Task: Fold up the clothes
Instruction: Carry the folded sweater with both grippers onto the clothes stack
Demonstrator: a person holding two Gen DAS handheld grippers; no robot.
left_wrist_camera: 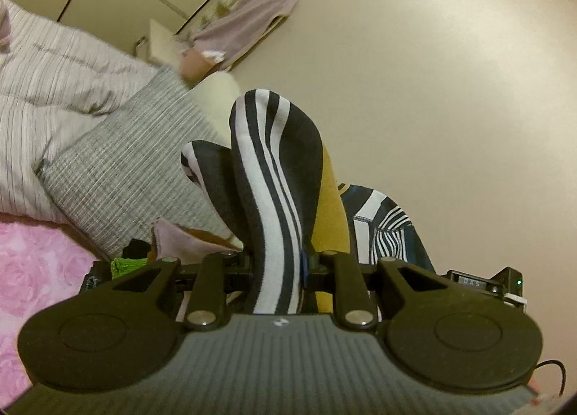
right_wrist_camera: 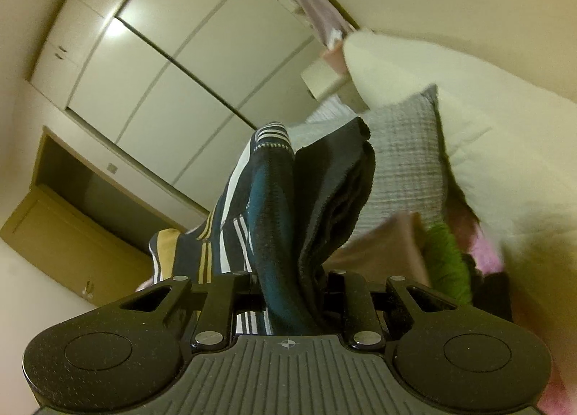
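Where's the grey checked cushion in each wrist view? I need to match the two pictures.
Left wrist: grey checked cushion at left centre, behind the striped garment.
Right wrist: right of centre, behind the same garment.
Shared landmark: the green cloth below the cushion in both.

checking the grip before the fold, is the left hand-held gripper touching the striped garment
Touching. The left wrist view shows the striped garment pinched between the jaws of the left hand-held gripper, the fabric rising from them.

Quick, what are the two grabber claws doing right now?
Left gripper: closed on the striped garment.
Right gripper: closed on the same striped garment, on a dark part of it.
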